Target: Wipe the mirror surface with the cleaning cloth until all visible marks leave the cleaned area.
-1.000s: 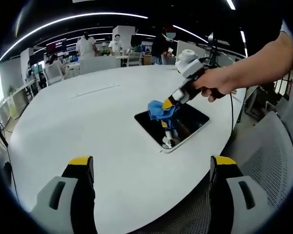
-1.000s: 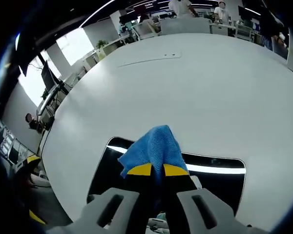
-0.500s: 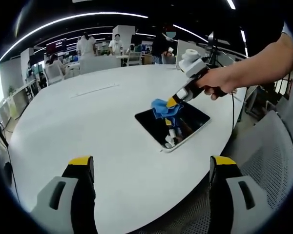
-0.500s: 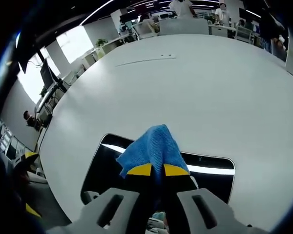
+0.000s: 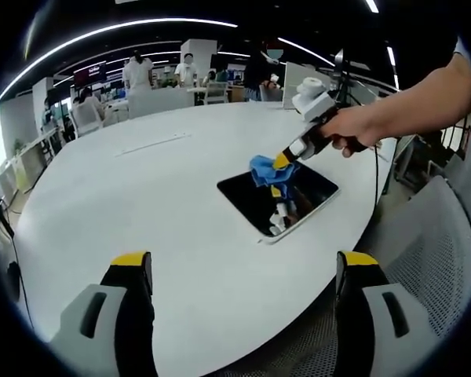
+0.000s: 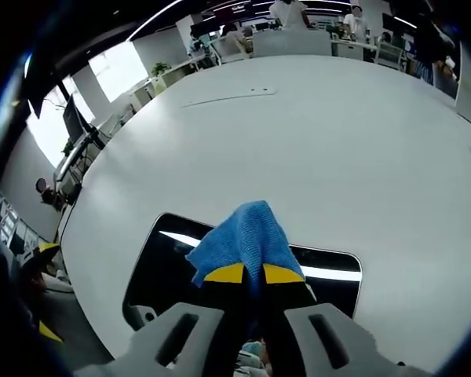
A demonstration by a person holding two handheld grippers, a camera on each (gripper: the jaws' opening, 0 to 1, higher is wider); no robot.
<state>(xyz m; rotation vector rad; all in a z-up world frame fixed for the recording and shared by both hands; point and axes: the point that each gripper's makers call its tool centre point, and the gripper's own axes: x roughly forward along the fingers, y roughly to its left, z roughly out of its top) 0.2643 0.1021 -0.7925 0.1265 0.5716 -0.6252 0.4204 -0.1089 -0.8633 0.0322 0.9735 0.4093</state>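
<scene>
The right gripper [image 6: 246, 273] is clamping the blue cleaning cloth [image 6: 243, 239] low in the frame's centre, over the dark mirror [image 6: 173, 267] on the white table [image 6: 314, 149]. Wiping is likely underway; pressing down and sweeping comes next. The left gripper [image 5: 243, 271] is idling, jaws spread and empty.

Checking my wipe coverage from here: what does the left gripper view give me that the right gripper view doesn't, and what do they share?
Left gripper view: the whole mirror outline on the white table, the hand holding the right gripper, and the open left gripper held back near the table edge. Right gripper view: close-up of jaws shut on the blue cloth over the glass. Both share mirror, cloth and table.
</scene>
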